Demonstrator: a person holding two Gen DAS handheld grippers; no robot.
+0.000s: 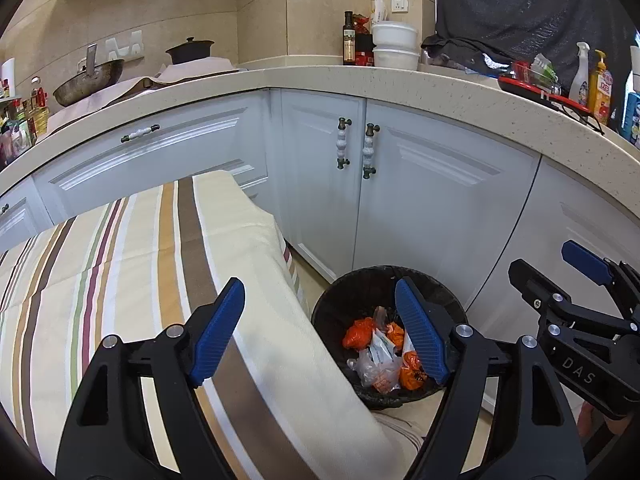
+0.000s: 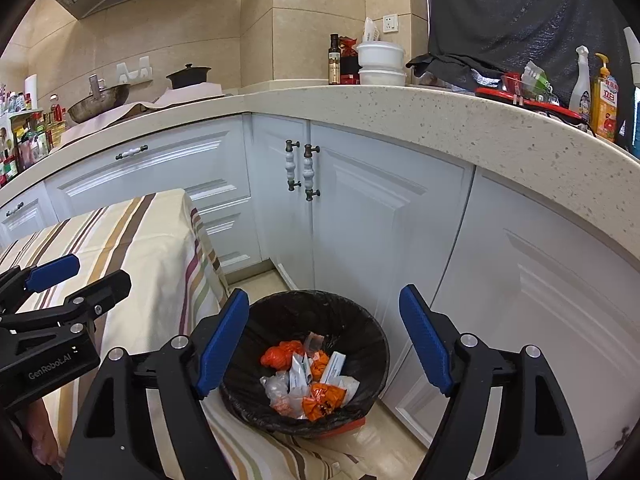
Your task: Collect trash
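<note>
Trash (image 2: pixel 308 380) sits in the bin (image 2: pixel 372 344) on the floor by the cabinets (image 2: pixel 360 220) — orange bags, clear plastic, white packets, all loose at the bottom of the black liner; bin well under half full. Striped surface (image 1: pixel 120 260) shows no litter in the visible part, so collecting looks about done — can't see its full extent. Left gripper (image 1: pixel 320 332) spread wide, nothing between the jaws; right gripper (image 2: pixel 324 344) likewise spread and empty, over the bin.
</note>
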